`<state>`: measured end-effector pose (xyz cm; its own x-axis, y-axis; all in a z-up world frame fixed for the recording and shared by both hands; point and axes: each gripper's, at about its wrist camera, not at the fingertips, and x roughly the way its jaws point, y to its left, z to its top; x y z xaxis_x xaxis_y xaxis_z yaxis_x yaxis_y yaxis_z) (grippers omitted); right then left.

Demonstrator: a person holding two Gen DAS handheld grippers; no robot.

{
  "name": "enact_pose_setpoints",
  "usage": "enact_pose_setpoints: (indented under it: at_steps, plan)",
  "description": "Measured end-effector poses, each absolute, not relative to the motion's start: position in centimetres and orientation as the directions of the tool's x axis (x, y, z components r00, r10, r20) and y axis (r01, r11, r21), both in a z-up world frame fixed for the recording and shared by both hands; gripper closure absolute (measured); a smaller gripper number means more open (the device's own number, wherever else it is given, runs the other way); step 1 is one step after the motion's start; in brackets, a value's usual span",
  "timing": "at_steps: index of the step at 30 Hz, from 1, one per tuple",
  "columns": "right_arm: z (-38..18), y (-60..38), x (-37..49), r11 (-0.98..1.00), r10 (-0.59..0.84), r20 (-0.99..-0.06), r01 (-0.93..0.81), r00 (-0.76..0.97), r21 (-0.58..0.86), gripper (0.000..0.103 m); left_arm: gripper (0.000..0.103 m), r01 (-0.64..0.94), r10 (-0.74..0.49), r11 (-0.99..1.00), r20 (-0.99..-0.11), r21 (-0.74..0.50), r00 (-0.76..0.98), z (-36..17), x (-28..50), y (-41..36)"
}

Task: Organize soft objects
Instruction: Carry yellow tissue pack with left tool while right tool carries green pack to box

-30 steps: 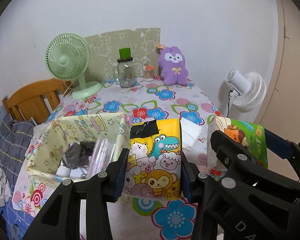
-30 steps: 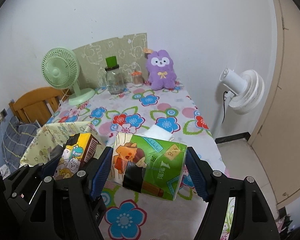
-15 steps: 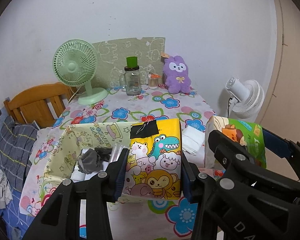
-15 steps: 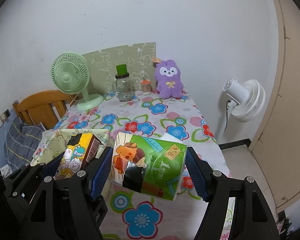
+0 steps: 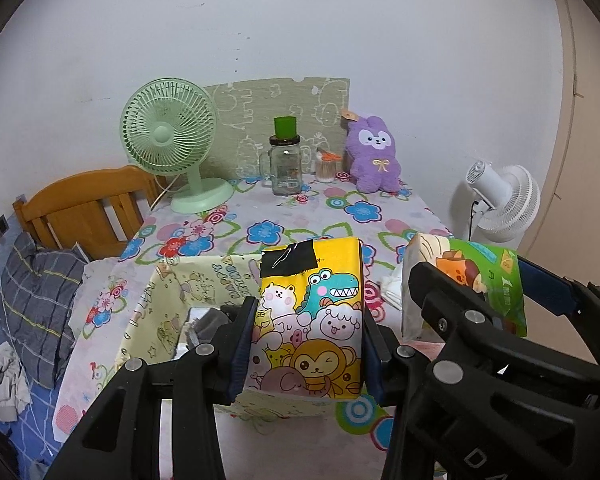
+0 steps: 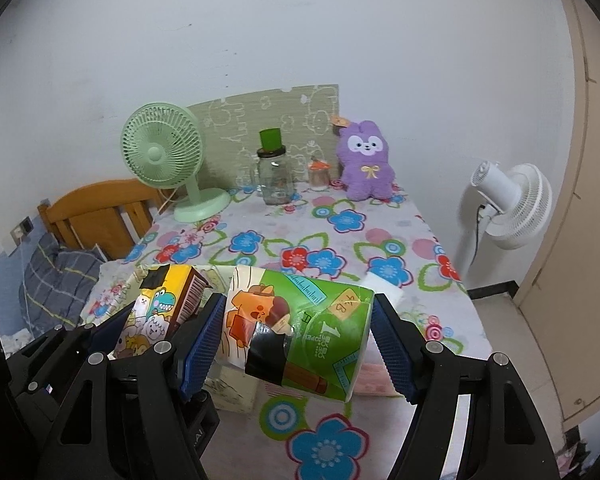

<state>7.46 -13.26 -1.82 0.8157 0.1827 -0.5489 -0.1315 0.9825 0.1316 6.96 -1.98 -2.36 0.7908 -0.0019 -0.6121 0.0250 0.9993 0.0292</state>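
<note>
- While both packs ride higher above the table [image 5: 300, 216] than a second ago, keep your grips.
- Left gripper [image 5: 306, 344] is clamped on the yellow tissue pack [image 5: 312, 320], over the fabric bin [image 5: 172, 308].
- Right gripper [image 6: 298, 340] is clamped on the green tissue pack [image 6: 300, 332].
- Neither is binned yet.

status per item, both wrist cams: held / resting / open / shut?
left gripper: shut on yellow pack
yellow pack: held, off the table
right gripper: shut on green pack
green pack: held, tilted
fabric bin: open, items inside
jar: upright, lidded
plush: sitting upright
green fan: standing upright
</note>
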Motion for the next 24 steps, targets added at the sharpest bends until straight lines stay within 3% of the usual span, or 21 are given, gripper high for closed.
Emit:
enact_pose_setpoints:
  at_steps: [24]
  plan:
    - [-3.7,-5.9,12.8,0.967,0.254,-0.604,-0.221,0.756,0.130,0.028,0.055,-0.044,0.059,0.998,-0.661,0.039,0.748,-4.6,11.2,4.9]
